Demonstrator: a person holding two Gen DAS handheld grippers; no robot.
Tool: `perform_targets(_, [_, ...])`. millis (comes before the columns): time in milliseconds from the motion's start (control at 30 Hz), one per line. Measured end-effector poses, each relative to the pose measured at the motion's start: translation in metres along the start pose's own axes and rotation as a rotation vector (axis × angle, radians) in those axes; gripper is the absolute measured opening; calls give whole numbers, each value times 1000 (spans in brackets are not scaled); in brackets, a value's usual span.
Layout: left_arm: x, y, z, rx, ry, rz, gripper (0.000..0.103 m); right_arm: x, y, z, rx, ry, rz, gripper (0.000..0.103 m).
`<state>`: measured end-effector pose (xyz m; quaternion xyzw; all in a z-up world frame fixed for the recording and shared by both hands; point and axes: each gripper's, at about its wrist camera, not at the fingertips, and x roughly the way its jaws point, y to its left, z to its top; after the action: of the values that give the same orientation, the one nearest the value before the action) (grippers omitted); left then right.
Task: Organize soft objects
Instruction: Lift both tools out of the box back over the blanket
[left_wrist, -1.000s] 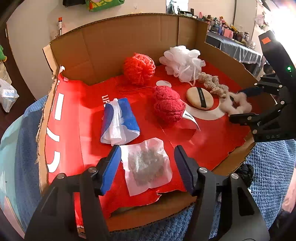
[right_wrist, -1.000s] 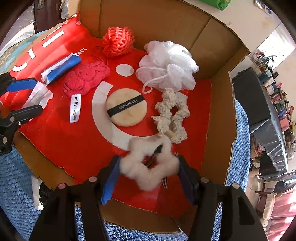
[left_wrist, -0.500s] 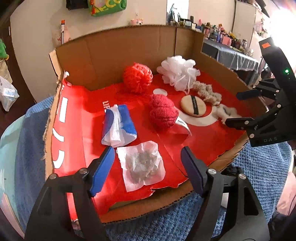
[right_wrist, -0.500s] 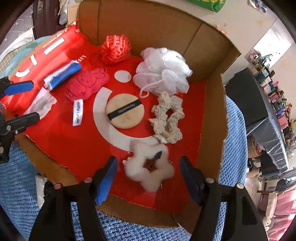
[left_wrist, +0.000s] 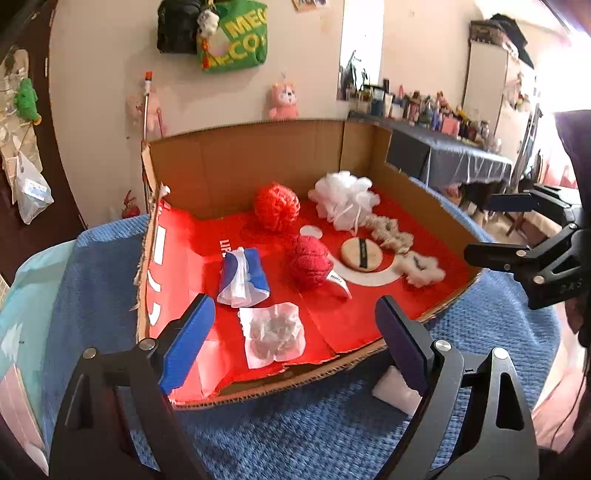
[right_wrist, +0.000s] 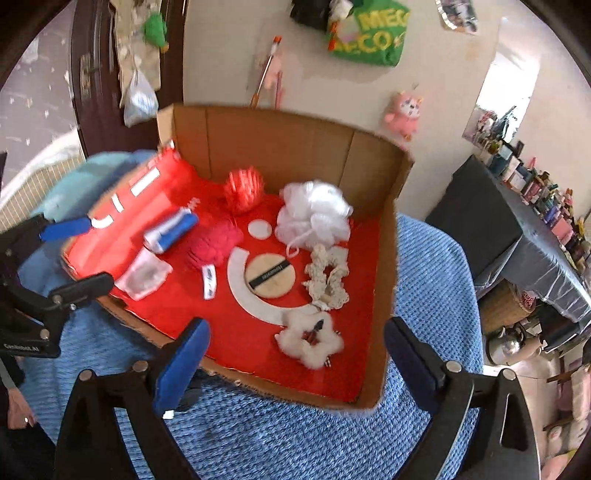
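Both sets of jaws opening, nothing between them: left gripper (left_wrist: 293, 328) above the white pouch (left_wrist: 273, 334) at the front edge of the cardboard tray (right_wrist: 388, 236), right gripper (right_wrist: 295, 354) above the fluffy white scrunchie (right_wrist: 309, 341) near the tray's front right corner. Other soft things (red mesh ball (left_wrist: 277, 205), white bath puff (left_wrist: 343, 199), round powder puff (right_wrist: 271, 275)) lying spread across the red floor. Risk: pouch and scrunchie close to the low torn front edge, likely to slide onto the blue blanket (left_wrist: 295, 435) if nudged by a stray jaw.

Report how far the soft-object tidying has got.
Done: eight soft items lie spread apart in the cardboard tray, among them the white fluffy scrunchie, the gauze packet, the puff and the white loofah.
In hand: nothing; the left gripper and right gripper are both opening, jaws empty.
Left: no item is visible outside the tray, so possibly nothing.
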<state>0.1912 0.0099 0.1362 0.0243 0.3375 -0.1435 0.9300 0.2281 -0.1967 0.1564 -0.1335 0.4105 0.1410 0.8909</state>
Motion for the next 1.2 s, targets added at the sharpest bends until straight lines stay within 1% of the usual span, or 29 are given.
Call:
perform_targets(100, [-16, -3, -4, -26, -37, -8, 94, -23, 3, -6, 22, -72, -2, 103])
perform_targets(200, [-33, -9, -10, -34, -73, -9, 94, -39, 5, -14, 44, -123, 16, 103])
perform_targets(267, [-45, -14, -14, -34, -103, 8, 95, -48, 8, -21, 58, -149, 28, 103])
perform_targets(333, [-57, -19, -20, -34, -143, 21, 99, -57, 10, -29, 71, -180, 41, 103])
perform_targets(500, [-80, -33, -34, -15, -208, 54, 100, -76, 17, -51, 101, -242, 62, 103])
perform_targets(567, [-86, -38, -41, -8, -233, 78, 100, -80, 20, -59, 104, -260, 67, 103])
perform_targets(667, [-92, -44, -52, -8, -258, 102, 100, -86, 23, -74, 126, -294, 56, 103])
perform_targets(867, [-92, -53, -74, -12, -258, 106, 100, -86, 31, -103, 165, -320, -1, 103])
perform_targets(933, [-88, -54, -81, -30, -251, 100, 100, -83, 34, -114, 181, -330, -26, 103])
perform_targets(1033, [-83, -56, -92, -51, -247, 99, 100, -77, 35, -131, 220, -343, -38, 103])
perform_targets(1133, [-75, -59, -104, -48, -226, 117, 100, -68, 36, -148, 236, -334, -36, 103])
perform_targets(1200, [-69, -59, -111, -56, -210, 118, 100, -61, 36, -158, 245, -324, -69, 103])
